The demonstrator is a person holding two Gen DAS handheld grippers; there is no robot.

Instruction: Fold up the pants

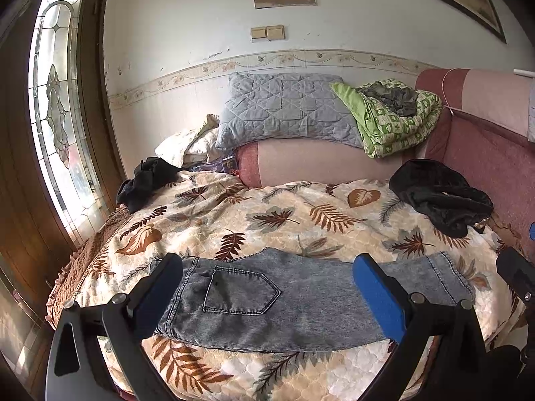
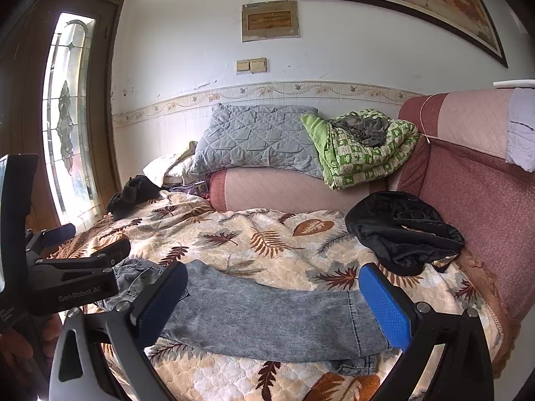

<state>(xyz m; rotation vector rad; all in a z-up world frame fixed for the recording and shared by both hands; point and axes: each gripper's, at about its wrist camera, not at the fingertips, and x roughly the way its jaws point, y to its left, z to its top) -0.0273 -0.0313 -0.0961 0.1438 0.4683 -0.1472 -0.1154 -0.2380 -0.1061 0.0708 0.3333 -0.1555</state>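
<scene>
- The jeans (image 1: 267,297) lie flat across the lower middle of the left wrist view, on the leaf-print bedspread (image 1: 254,214), already laid leg over leg so that one back pocket (image 1: 240,292) faces up.
- In the right wrist view the same jeans run from the lower left to the lower right of the frame, with the hem end at the right and a bit of the under leg peeking out below it.
- The left gripper (image 1: 267,284) hovers over the waist and seat end, its fingers (image 1: 378,297) spread wide and holding nothing; the pocket shows between them.
- The right gripper (image 2: 274,300) hangs over the leg end, fingers (image 2: 384,304) also wide apart and empty, the hem just inside the blue pad.
- Judging by this split, each gripper is set over its own end so that one end can be lifted and carried over the other for the next fold.
- The wide opening probably leaves room to close down over the doubled denim.
- Two dark garments are kept apart from the work: one black heap (image 1: 441,197) at the right of the bedspread, another dark bundle (image 1: 147,180) at the upper left of it.
- A grey pillow (image 1: 284,110) and a green quilt (image 1: 391,117) rest on the pink sofa back (image 1: 317,163) behind.
</scene>
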